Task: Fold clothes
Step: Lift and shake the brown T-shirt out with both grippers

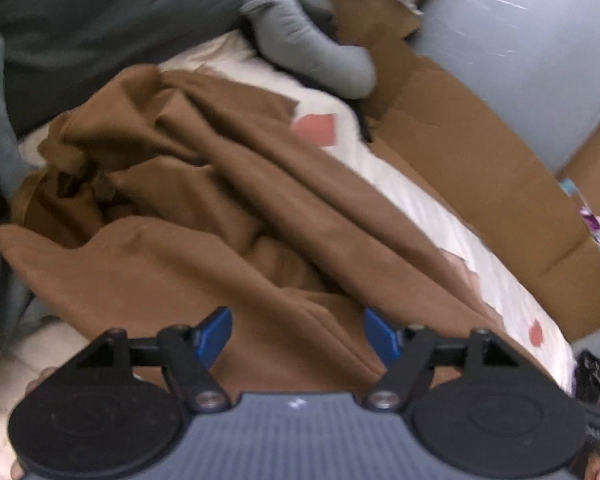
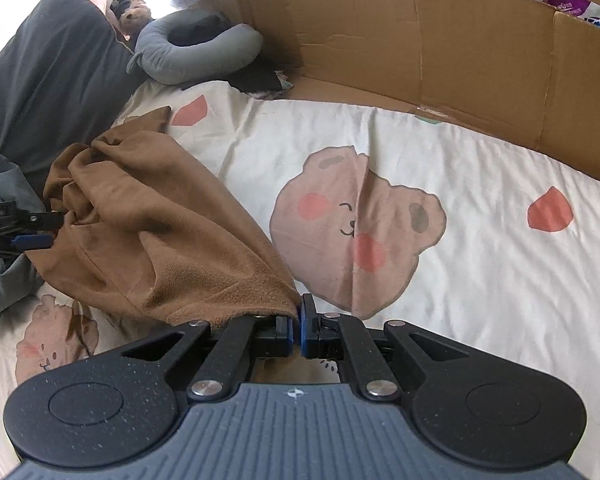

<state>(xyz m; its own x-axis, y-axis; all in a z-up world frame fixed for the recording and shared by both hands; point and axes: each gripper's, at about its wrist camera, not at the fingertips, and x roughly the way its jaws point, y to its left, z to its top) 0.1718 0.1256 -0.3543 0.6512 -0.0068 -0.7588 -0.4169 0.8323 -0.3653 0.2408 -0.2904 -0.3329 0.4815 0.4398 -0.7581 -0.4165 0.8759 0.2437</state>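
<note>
Our right gripper (image 2: 299, 320) clamps a corner of the soft, limp brown suede-like garment (image 2: 148, 220) heaped on the bear-print bed (image 2: 480, 184); our left gripper (image 1: 298, 336) hovers released; we'd pinch an edge.

Brown garment (image 2: 148, 216), bear-print cream sheet (image 2: 480, 280)

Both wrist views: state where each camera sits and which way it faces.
Left wrist: on the left gripper, angled down at the brown garment; jaws open, fingertips bottom left.
Right wrist: on the right gripper, facing across the bear-print sheet toward the cardboard; jaws shut on the garment's corner.
Shared: garment, sheet, cardboard, grey neck pillow.
</note>
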